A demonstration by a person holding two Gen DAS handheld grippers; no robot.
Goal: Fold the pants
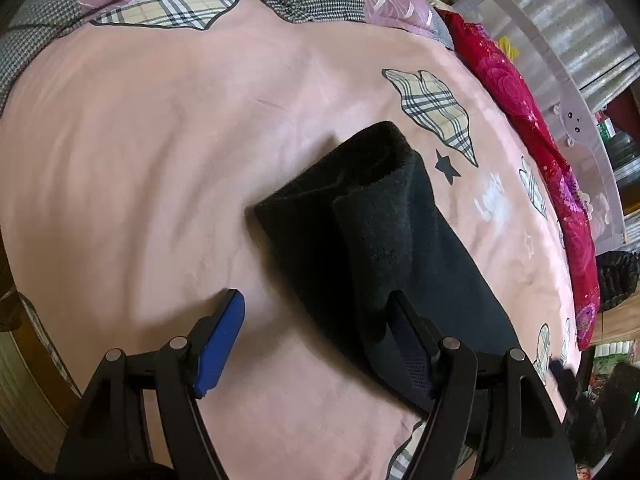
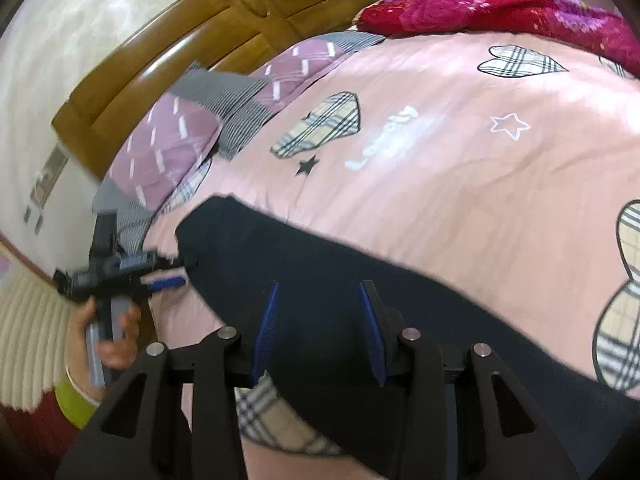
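The black pants (image 1: 360, 220) lie folded in a long strip on the pink bedsheet (image 1: 140, 160), with one thick, fuzzy end doubled over. My left gripper (image 1: 316, 320) is open wide at that end. Its left blue pad (image 1: 220, 344) is over bare sheet and its right finger (image 1: 412, 340) is over the black cloth. In the right wrist view the pants (image 2: 320, 248) run from centre left to lower right. My right gripper (image 2: 318, 292) hangs over them, partly open, with flat black cloth below the gap. The left gripper (image 2: 180, 271) shows at the pants' left end, held by a hand (image 2: 116, 336).
A wooden headboard (image 2: 224, 32) and purple and grey pillows (image 2: 172, 140) stand at the head of the bed. A red flowered blanket (image 1: 540, 140) lies along the far edge beside a pale bed rail (image 1: 576, 120). A dark basket (image 1: 616, 276) sits past that edge.
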